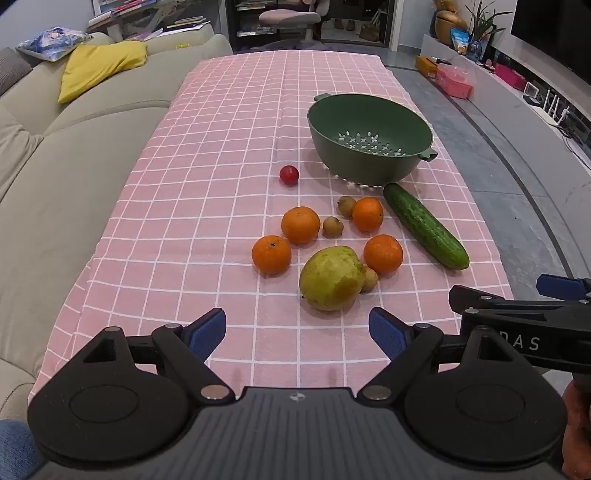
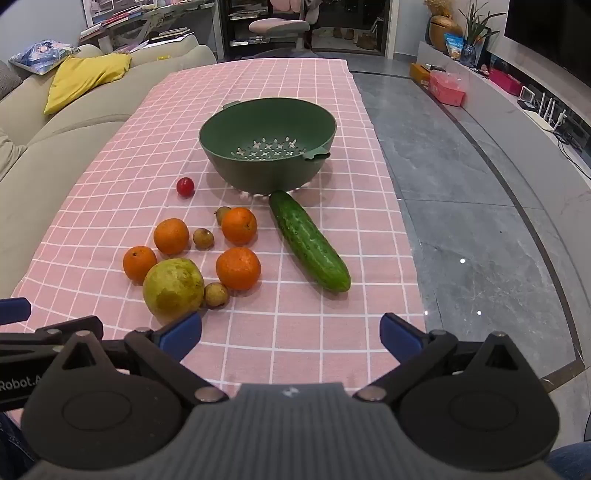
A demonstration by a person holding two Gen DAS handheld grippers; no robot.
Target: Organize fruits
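Observation:
On the pink checked cloth (image 1: 221, 155) lie several oranges (image 1: 300, 225) (image 2: 238, 268), a big yellow-green guava (image 1: 331, 277) (image 2: 173, 289), three small brown fruits (image 1: 332, 226), a red cherry tomato (image 1: 289, 174) (image 2: 185, 186) and a cucumber (image 1: 424, 225) (image 2: 309, 240). An empty green colander (image 1: 369, 136) (image 2: 267, 142) stands behind them. My left gripper (image 1: 297, 334) is open and empty, just short of the guava. My right gripper (image 2: 291, 334) is open and empty, near the table's front edge, to the right of the guava.
A beige sofa (image 1: 55, 166) with a yellow cushion (image 1: 99, 68) runs along the table's left side. Grey floor (image 2: 461, 206) and a low TV shelf (image 2: 517, 96) lie to the right. An office chair (image 1: 284, 18) stands beyond the far end.

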